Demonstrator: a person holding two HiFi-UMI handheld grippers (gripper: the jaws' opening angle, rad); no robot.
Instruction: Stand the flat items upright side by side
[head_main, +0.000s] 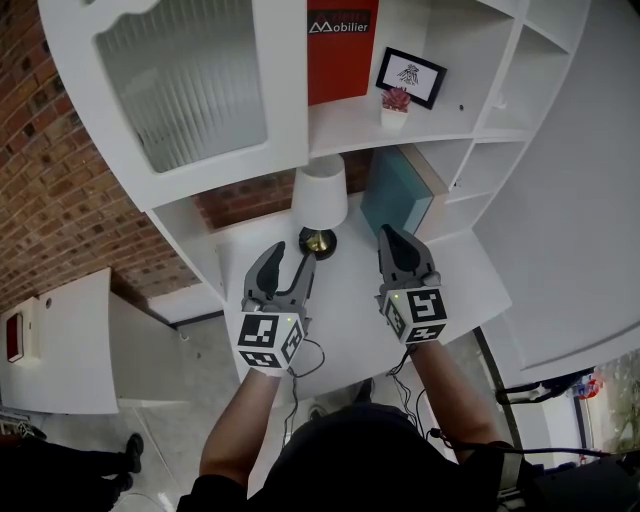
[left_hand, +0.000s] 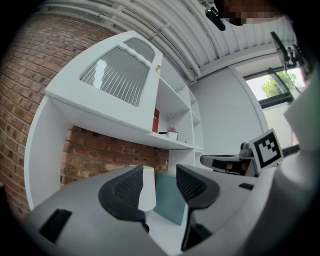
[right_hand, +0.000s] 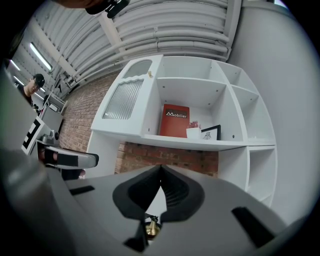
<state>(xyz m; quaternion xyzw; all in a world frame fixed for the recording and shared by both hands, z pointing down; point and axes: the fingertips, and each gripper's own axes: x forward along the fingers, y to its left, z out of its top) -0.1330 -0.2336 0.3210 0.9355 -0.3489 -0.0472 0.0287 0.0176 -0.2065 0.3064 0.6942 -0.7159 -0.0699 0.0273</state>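
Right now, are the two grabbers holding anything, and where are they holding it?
Nothing is held. The left gripper has its jaws apart with nothing between them. The right gripper is shut on nothing.

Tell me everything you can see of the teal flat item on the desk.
The teal flat item looks like a large hardback book: plain matte teal cover, with a pale tan edge along its right side. It stands on the white desk under the shelf, just right of the lamp, apparently tilted toward the white upright panel on its right.
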